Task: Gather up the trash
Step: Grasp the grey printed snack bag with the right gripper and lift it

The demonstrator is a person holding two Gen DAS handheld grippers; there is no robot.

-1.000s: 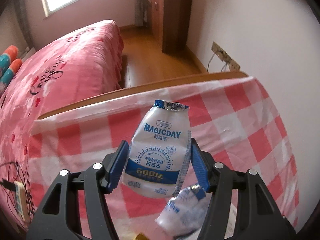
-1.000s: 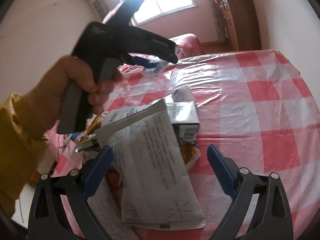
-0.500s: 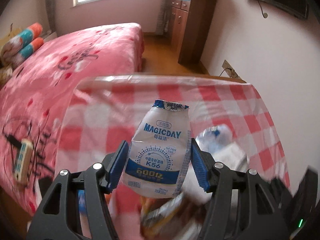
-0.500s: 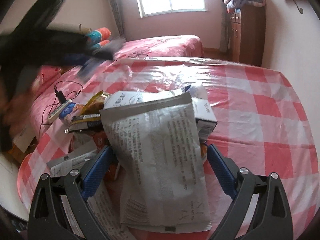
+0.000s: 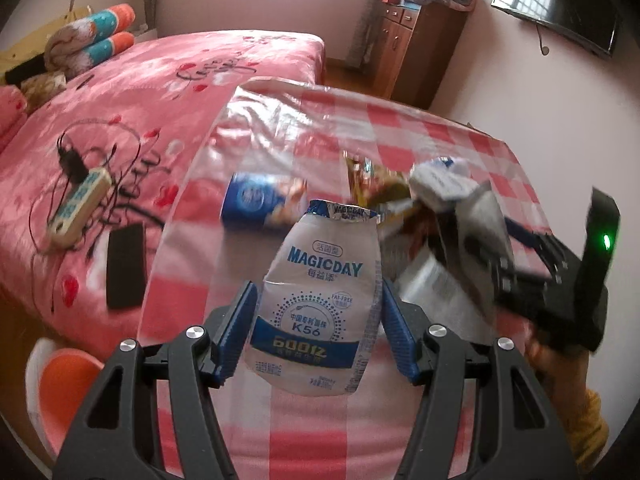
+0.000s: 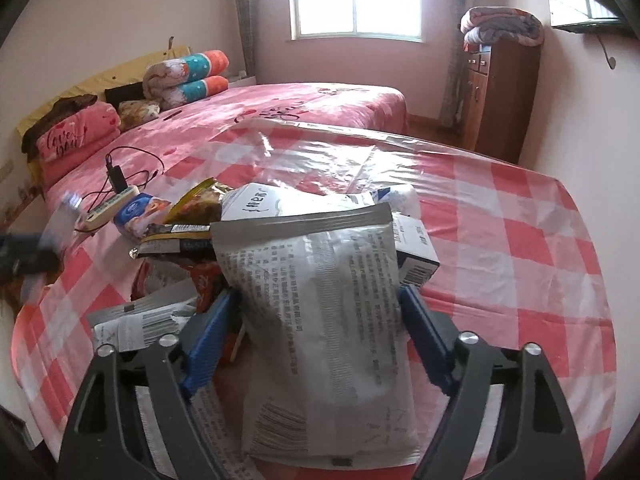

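Bed: wide bed under a pink patterned cover point(image 6: 304, 108), just beyond the far edge of the table.
Table: table in a red-and-white checked cloth with a clear plastic sheet point(image 6: 500, 216) on top.
Trash heap: loose pile of wrappers, packets and a small white carton point(image 6: 414, 250), on the table's near left part in the right wrist view.
Grey pouch: flat silver-grey foil pouch with printed text point(image 6: 320, 304), raised above the table in front of the heap.
Drink pouch: white and blue "MAGICDAY" soft drink pouch point(image 5: 320, 300), upright, held above the table.
Right gripper point(image 6: 316, 340): blue pads pressed on both sides of the grey pouch.
Left gripper point(image 5: 316, 336): blue pads clamped on the drink pouch's lower half.
Power strip: cream power strip with black cables point(image 5: 78, 204), on the bed, left of the table.
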